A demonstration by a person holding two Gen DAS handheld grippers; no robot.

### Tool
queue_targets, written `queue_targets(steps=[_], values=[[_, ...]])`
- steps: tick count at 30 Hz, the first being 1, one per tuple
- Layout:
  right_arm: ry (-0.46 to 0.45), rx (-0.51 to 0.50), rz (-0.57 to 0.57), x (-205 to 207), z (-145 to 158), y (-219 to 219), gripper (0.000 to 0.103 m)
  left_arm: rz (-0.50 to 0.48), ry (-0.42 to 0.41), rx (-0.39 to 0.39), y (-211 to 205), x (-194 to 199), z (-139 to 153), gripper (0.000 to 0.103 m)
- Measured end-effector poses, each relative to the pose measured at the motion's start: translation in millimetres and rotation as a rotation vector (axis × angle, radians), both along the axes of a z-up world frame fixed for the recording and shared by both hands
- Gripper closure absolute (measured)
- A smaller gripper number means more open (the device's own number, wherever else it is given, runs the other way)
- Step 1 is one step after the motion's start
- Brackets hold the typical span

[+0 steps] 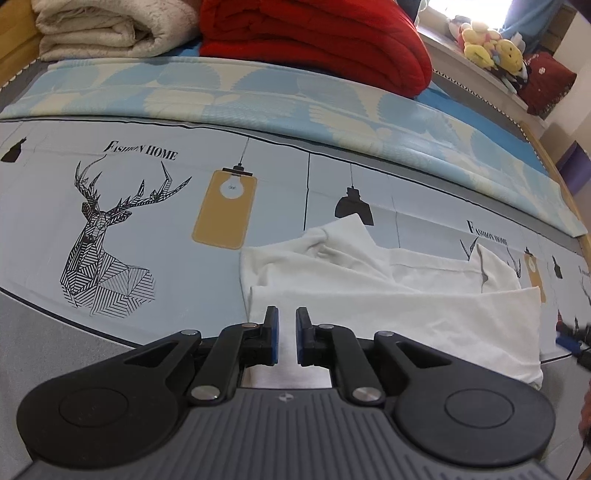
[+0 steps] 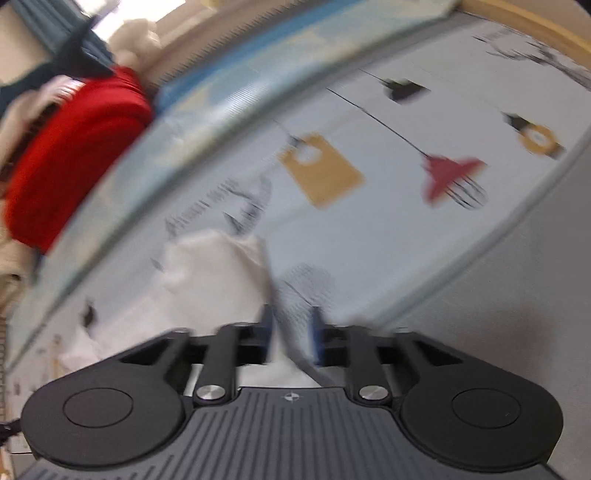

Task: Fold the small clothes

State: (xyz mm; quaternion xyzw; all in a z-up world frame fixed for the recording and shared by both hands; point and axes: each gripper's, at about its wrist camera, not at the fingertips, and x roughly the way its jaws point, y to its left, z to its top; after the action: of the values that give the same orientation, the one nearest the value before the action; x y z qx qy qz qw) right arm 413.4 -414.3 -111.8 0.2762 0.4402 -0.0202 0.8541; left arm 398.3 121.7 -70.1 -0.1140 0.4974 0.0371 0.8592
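Observation:
A small white garment (image 1: 391,291) lies partly folded on the printed bed sheet (image 1: 147,229). My left gripper (image 1: 287,317) hovers over the garment's near left edge, its jaws slightly apart with nothing between them. The right wrist view is motion-blurred. There the white garment (image 2: 207,280) lies ahead and to the left. My right gripper (image 2: 290,325) is open over the garment's right edge, with white cloth showing below the gap. The right gripper's tip (image 1: 569,332) shows at the far right of the left wrist view.
A red folded blanket (image 1: 314,40) and a cream one (image 1: 107,29) are stacked at the far side of the bed, behind a light blue patterned mat (image 1: 258,99). Plush toys (image 1: 487,44) sit on a sill at the back right. The wooden bed frame (image 1: 546,155) runs along the right.

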Motion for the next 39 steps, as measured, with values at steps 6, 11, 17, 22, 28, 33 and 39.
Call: queue_targets(steps=[6, 11, 17, 22, 28, 33, 39], values=[[-0.07, 0.121, -0.01, 45, -20, 0, 0.064, -0.021, 0.009, 0.016, -5, 2, -3, 0.093], [-0.038, 0.125, 0.015, 71, -35, 13, 0.064, -0.022, 0.023, 0.029, -5, 8, -9, 0.093], [-0.045, 0.022, -0.054, 69, -32, 8, 0.098, -0.047, 0.029, 0.03, -11, 15, -13, 0.093], [0.021, -0.107, -0.148, 64, -40, -4, 0.095, -0.074, 0.057, 0.028, -18, 17, -22, 0.093], [-0.133, -0.03, -0.037, 44, -11, -8, 0.094, -0.097, 0.097, 0.028, -19, 15, -34, 0.093], [-0.086, -0.015, 0.218, 29, -5, 3, 0.067, -0.102, 0.1, 0.029, -20, 13, -34, 0.091], [0.052, -0.06, 0.362, 3, -30, 5, 0.061, -0.123, 0.087, 0.037, -29, 9, -29, 0.091]])
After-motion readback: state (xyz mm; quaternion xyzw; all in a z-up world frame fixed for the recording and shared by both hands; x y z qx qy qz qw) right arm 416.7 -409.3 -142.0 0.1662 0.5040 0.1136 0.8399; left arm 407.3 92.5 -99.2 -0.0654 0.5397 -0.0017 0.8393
